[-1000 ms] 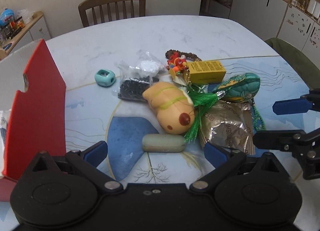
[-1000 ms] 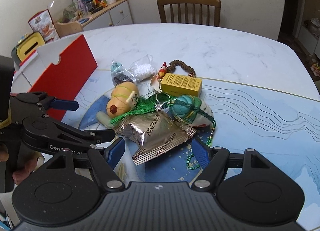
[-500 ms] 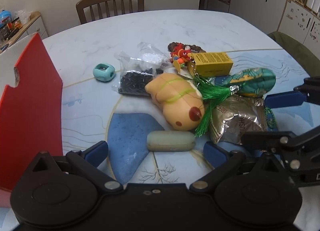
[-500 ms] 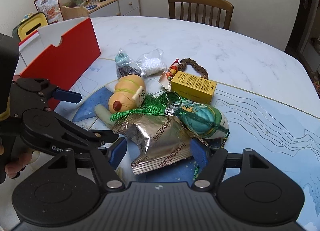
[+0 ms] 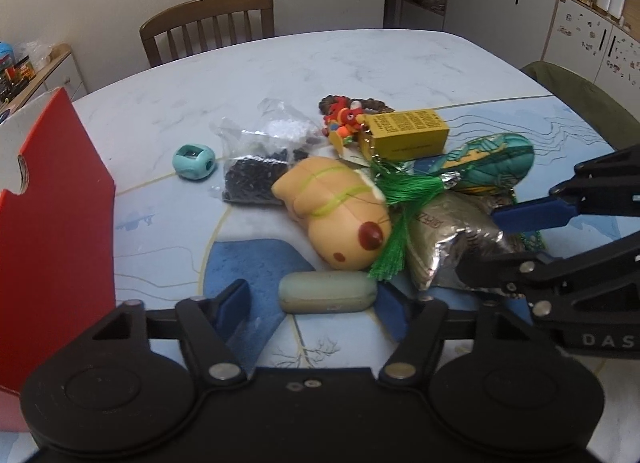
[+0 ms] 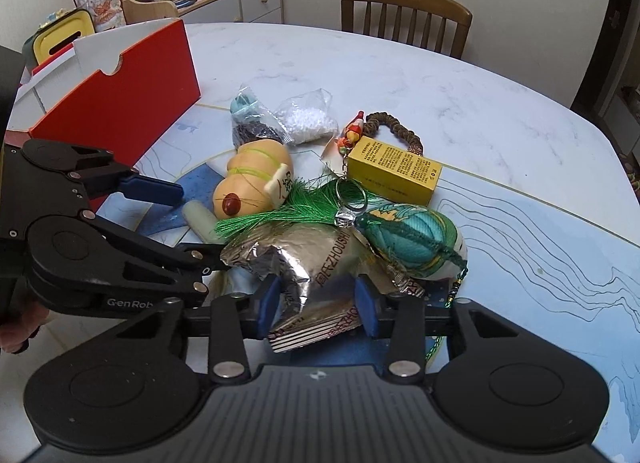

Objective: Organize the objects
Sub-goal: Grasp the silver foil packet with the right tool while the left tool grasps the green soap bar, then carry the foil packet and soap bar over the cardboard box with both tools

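Mostly marble table (image 5: 360,59) w/ chair (image 5: 208,29); left fingers (image 5: 232,299) apart, right fingers (image 6: 270,299) pinching foil packet (image 6: 316,263).

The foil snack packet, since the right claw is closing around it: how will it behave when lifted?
The foil snack packet looks puffy and crinkled, so probably light and crushable. Its shiny surface may slip. The green tassel lies on it and may drag along.

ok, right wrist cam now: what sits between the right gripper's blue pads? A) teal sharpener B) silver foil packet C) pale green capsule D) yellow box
B: the right gripper has its blue pads on either side of the silver foil packet; a firm pinch can't be confirmed.
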